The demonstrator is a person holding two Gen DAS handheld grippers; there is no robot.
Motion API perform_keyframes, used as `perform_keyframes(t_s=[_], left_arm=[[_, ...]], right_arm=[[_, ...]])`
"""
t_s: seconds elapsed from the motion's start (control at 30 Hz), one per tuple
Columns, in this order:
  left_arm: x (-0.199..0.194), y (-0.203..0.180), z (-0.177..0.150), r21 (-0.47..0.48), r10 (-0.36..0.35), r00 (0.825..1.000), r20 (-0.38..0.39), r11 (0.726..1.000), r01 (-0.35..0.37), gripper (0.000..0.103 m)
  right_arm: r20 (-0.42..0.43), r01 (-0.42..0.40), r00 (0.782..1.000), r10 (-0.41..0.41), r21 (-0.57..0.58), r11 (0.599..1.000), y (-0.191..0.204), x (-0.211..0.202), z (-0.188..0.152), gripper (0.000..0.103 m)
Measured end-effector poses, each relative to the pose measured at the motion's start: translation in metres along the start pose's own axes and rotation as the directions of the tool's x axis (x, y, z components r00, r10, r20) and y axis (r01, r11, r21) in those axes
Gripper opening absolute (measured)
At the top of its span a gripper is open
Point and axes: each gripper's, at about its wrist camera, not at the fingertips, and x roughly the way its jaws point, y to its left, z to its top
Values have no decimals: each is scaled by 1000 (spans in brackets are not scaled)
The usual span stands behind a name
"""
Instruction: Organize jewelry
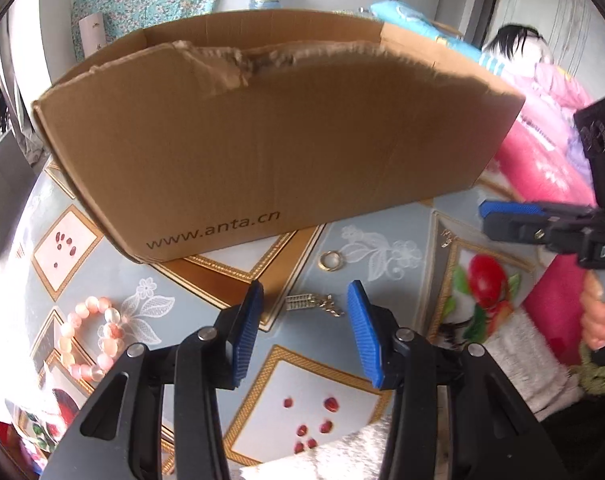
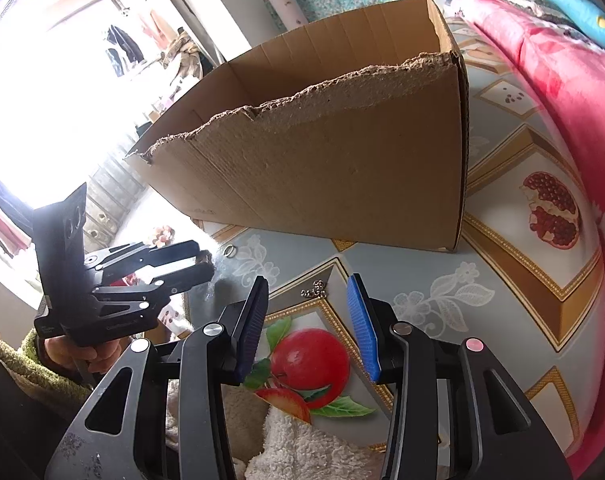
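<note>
A small silver-and-gold chain piece (image 1: 314,303) lies on the patterned tablecloth just beyond my left gripper (image 1: 307,294), which is open with nothing between its blue pads. A gold ring (image 1: 331,260) rests a little further on, near the cardboard box (image 1: 282,140). To the left lies a pink bead bracelet (image 1: 90,340). In the right wrist view, my right gripper (image 2: 308,285) is open and empty, and the chain piece (image 2: 314,289) lies on the cloth past its tips. The ring (image 2: 230,251) is by the left gripper (image 2: 208,264). The right gripper (image 1: 488,218) enters from the right.
The tall open box (image 2: 322,160) with a torn front edge stands at the back of the table. Pink bedding (image 2: 562,100) borders the right side. A white fluffy towel (image 2: 302,448) hangs over the near edge. A person's hand (image 1: 598,320) grips the right handle.
</note>
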Motion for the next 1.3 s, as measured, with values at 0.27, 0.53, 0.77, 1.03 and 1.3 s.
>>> perform_keyframes(t_s=[0.27, 0.53, 0.77, 1.03, 1.3], left_arm=[[3, -11, -1, 102, 43, 999, 0, 994, -43, 22], [0, -14, 0, 98, 60, 998, 18, 993, -61, 6], [-3, -8, 1, 51, 38, 999, 32, 998, -40, 2], [-29, 8, 7, -27, -23, 994, 109, 999, 26, 2], [-47, 13, 11, -51, -32, 988, 151, 998, 40, 2]], right_arm=[[1, 1, 1000, -1, 9, 1000, -3, 1, 1, 40], [10, 4, 1000, -4, -6, 1000, 0, -3, 1, 40], [20, 37, 999, -37, -8, 999, -5, -15, 0, 40], [14, 65, 998, -64, -58, 996, 10, -8, -1, 40], [-22, 165, 984, -174, -234, 958, 39, 26, -4, 22]])
